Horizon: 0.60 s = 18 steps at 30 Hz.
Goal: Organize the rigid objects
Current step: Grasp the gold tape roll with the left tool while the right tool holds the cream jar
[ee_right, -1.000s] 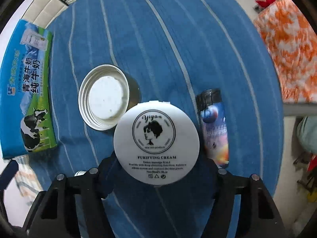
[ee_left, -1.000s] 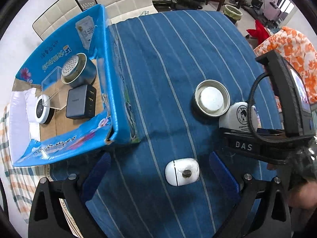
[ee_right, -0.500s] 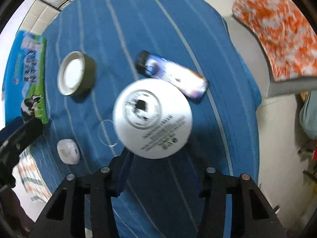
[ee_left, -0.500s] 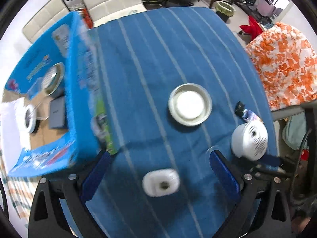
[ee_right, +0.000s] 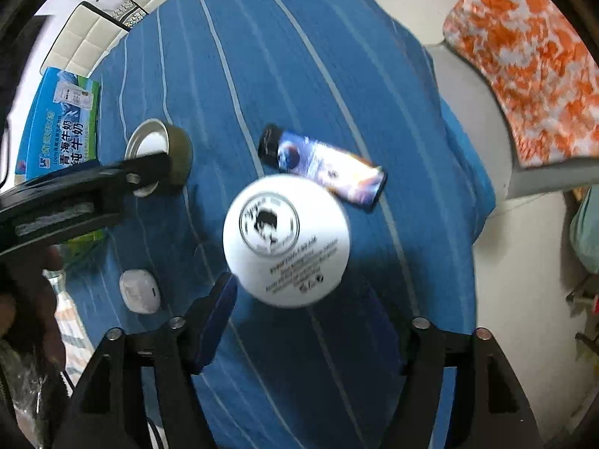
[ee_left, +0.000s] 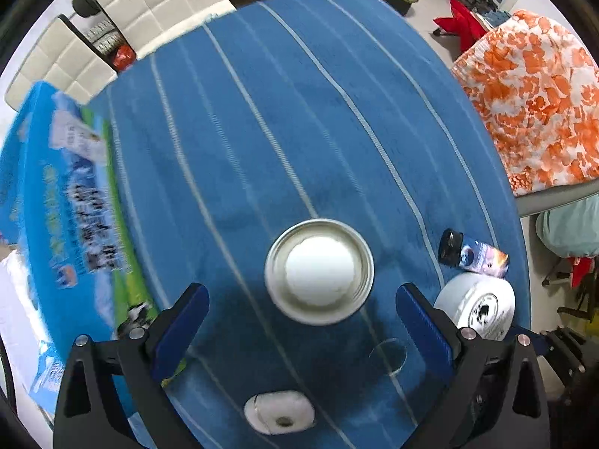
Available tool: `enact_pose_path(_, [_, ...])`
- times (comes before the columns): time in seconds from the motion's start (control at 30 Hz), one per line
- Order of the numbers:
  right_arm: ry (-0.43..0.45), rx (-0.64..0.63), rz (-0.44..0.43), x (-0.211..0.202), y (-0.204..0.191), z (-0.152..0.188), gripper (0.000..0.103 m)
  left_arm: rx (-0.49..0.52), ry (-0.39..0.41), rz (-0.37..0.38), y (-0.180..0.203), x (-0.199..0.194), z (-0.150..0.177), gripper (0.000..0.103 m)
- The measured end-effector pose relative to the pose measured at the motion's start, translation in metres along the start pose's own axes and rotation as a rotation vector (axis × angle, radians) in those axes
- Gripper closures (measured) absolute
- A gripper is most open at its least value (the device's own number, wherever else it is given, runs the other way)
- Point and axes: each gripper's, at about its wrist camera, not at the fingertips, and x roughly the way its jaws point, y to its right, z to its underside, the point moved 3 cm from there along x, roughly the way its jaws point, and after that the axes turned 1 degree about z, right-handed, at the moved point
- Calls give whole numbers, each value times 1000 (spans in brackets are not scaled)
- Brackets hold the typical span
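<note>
My right gripper [ee_right: 295, 292] is shut on a white cream jar [ee_right: 286, 241] and holds it above the blue striped tablecloth; the jar also shows in the left wrist view [ee_left: 477, 305]. My left gripper [ee_left: 299, 314] is open, with a round metal tin [ee_left: 319, 276] lying between its fingers; the tin also shows in the right wrist view [ee_right: 159, 149]. A small white device [ee_left: 279, 413] lies near the front edge. A lighter with a galaxy print [ee_right: 324, 166] lies on the cloth beyond the jar.
A blue milk carton box [ee_left: 63, 202] stands at the left of the table [ee_left: 299, 112]. White chairs [ee_left: 149, 3] stand behind the table. An orange flowered sofa [ee_left: 535, 104] is to the right.
My right gripper has lifted the cream jar off the cloth and drawn back. My left gripper has moved forward and right, from over the white device to around the metal tin.
</note>
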Motion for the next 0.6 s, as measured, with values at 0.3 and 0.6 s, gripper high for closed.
enact_pose_path(0.3, [-23, 29, 26, 18, -2, -18, 28, 2, -47, 35, 6, 31, -5, 41])
enact_pose_path(0.6, [-19, 41, 115, 27, -10, -21, 30, -23, -52, 29, -2, 32, 10, 41])
